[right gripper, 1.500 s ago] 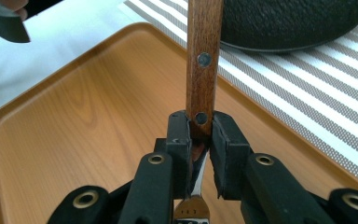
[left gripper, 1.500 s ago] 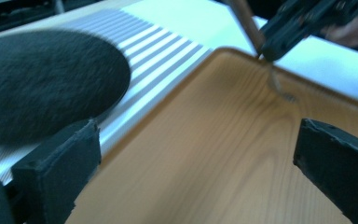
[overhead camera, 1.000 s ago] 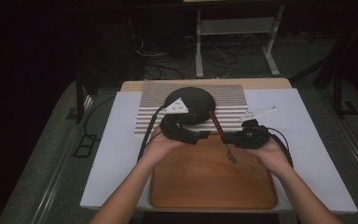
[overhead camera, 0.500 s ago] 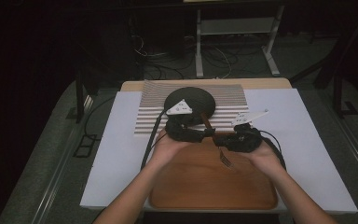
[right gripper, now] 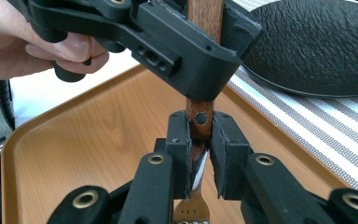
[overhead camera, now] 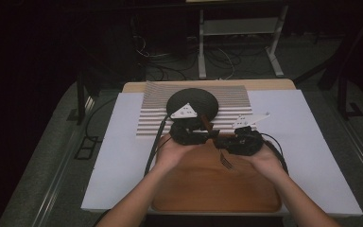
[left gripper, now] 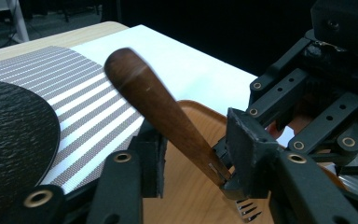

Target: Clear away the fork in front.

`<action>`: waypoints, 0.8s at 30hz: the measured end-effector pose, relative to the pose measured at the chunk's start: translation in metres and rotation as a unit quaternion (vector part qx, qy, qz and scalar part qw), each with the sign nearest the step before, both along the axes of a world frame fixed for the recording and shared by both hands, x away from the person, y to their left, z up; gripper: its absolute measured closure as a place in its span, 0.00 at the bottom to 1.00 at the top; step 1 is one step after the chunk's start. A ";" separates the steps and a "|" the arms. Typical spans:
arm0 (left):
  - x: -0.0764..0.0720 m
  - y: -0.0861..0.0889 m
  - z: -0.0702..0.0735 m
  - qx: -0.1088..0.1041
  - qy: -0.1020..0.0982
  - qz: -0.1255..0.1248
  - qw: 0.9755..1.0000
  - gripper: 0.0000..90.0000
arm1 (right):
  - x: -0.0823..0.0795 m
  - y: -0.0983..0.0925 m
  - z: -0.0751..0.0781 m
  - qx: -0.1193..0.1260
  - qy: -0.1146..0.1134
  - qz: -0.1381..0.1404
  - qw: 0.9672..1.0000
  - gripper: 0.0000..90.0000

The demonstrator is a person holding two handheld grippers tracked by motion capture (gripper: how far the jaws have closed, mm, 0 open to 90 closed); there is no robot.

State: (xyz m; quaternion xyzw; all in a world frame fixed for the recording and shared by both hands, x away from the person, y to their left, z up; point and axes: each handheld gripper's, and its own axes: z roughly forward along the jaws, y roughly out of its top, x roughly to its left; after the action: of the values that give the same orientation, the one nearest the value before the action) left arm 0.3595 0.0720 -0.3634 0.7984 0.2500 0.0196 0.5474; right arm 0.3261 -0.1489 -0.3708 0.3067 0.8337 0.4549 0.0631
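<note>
Fork [right gripper: 199,116] held up over the far edge of the wooden tray [overhead camera: 208,189], near the middle of the surface, tines down and wooden handle slanting up toward the black plate [overhead camera: 192,103] on the striped mat [overhead camera: 236,106]. Right gripper [right gripper: 199,154] has its jaws clamped on the lower end of the handle, just above the metal neck. Left gripper [left gripper: 196,158] sits higher on the same handle; its jaws have just been closing, handle between them, and in the left gripper view a gap remains on one side, so pads are not yet pressing from both sides. Step in hand looks like a handover, right to left. To do it well: keep the right grip firm and both hands steady until the left jaws seat squarely across the handle's flat sides; grip well clear of the right jaws; release only once the fork no longer tilts. Risk: a skewed pinch on the rounded wood could twist the fork loose onto the tray.
</note>
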 end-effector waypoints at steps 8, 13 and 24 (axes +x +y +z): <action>0.001 0.002 -0.001 -0.017 0.012 -0.005 1.000 0.77 | 0.000 0.000 0.001 0.004 -0.011 -0.005 1.000 0.86; 0.001 0.003 0.000 -0.025 0.015 -0.010 1.000 0.81 | -0.001 0.002 0.001 0.006 -0.014 -0.007 1.000 0.86; -0.001 0.004 0.003 -0.039 0.009 -0.023 0.999 0.85 | -0.002 0.006 0.003 0.012 -0.019 -0.008 1.000 0.86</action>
State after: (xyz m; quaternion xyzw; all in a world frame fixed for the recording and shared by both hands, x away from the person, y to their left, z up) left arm 0.3590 0.0757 -0.3601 0.7821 0.2372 -0.0100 0.5762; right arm 0.3237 -0.1425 -0.3680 0.3052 0.8244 0.4701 0.0790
